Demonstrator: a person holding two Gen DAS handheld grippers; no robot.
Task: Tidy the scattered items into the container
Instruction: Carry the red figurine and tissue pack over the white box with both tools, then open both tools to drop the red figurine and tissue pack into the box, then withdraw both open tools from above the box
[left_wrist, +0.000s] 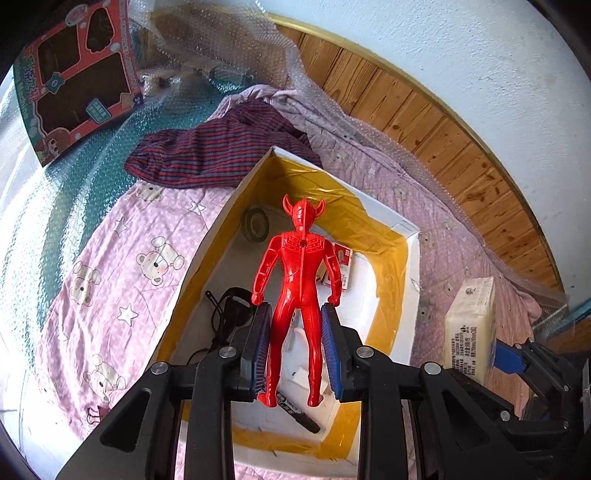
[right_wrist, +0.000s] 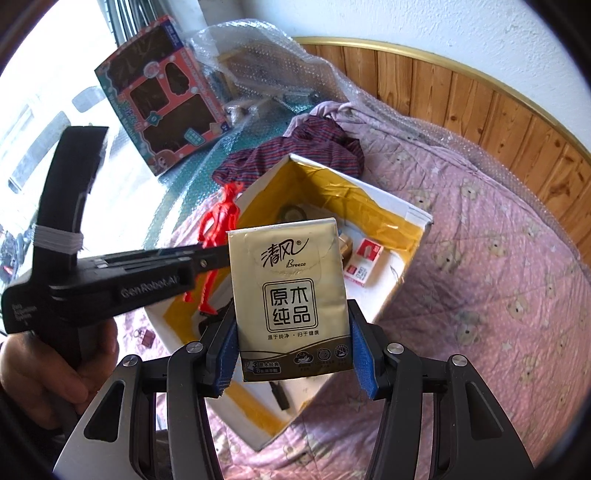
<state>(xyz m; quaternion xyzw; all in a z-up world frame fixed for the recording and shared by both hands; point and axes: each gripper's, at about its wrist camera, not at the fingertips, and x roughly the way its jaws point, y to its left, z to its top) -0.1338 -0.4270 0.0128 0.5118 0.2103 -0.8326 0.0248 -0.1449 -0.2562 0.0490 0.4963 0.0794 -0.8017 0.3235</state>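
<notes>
Left gripper (left_wrist: 295, 345) — we've got it clamped on the red figure (left_wrist: 295, 280), held above the open box (left_wrist: 402, 295) on the pink bed quilt (left_wrist: 110, 295) | right gripper (right_wrist: 291, 354) — clamped on the tissue pack (right_wrist: 290, 295), held near the box's edge | in the box we see a tape roll (left_wrist: 255, 224), red-and-white carton (right_wrist: 364, 266), black marker (left_wrist: 301, 415)

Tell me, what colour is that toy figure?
Solid red toy figure, clearest in the left wrist view.

Box (left_wrist: 402, 236) mouth open, floor cluttered
</notes>
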